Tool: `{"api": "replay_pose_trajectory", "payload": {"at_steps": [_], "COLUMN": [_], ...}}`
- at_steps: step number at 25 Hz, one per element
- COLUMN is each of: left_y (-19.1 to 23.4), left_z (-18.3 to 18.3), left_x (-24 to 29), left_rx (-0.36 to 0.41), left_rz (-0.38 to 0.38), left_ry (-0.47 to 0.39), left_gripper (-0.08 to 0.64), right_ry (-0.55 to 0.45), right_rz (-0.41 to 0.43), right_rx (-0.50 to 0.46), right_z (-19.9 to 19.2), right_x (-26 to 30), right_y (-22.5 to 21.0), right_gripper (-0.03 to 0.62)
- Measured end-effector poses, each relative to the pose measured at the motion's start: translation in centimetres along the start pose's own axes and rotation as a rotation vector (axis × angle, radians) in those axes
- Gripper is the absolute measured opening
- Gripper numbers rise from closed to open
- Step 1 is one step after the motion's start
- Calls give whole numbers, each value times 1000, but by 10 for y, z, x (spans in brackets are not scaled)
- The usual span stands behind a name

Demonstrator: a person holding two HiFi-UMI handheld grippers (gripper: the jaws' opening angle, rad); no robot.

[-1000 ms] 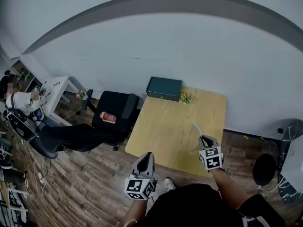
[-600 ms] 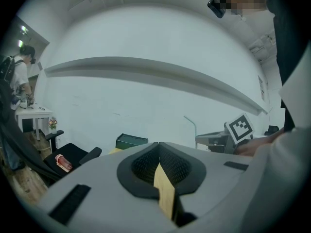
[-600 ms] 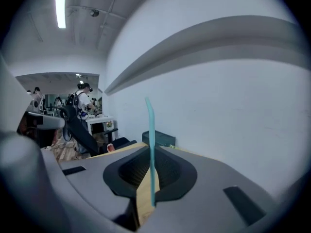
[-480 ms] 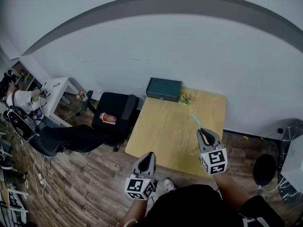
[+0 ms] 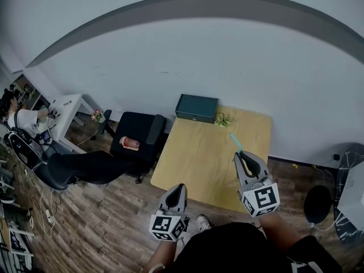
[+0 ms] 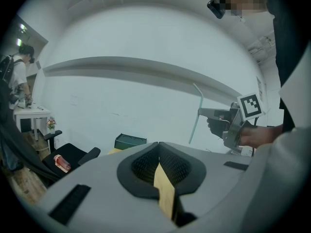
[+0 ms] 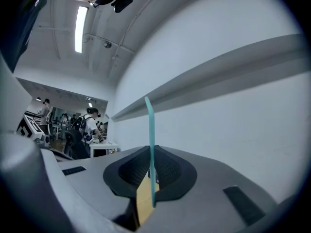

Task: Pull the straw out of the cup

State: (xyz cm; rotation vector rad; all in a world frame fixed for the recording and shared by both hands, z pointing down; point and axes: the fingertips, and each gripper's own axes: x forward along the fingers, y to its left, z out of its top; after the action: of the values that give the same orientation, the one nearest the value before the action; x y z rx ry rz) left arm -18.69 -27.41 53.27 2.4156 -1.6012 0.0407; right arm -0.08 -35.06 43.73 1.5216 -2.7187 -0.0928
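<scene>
Both tongs closed: right gripper pinches the straw upright, left gripper empty.

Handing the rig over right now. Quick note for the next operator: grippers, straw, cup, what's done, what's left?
Left gripper: shut, empty, off the near edge of the table.
Right gripper: shut on the straw, held in the air over the table, with the straw sticking out past the jaws.
Cup: not in any view. The table shows only a box and a small plant at its far edge.
Done: the straw is free and in no cup.
Left: probably just setting the straw down.
</scene>
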Motion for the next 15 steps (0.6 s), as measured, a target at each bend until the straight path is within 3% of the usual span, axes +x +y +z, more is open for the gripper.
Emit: {"api": "replay_pose_trajectory", "payload": {"at_steps": [15], "left_y": [-10], "left_z": [3], "left_x": [7], "left_rx": [3], "left_rz": [-33], "left_ry": [-6], "left_gripper": [18], "right_ry": [-35], "right_rz": [-20], "right_rx": [-23], "right_z": [22], "right_x": [-13], "right_y": [-2], "right_gripper": [44]}}
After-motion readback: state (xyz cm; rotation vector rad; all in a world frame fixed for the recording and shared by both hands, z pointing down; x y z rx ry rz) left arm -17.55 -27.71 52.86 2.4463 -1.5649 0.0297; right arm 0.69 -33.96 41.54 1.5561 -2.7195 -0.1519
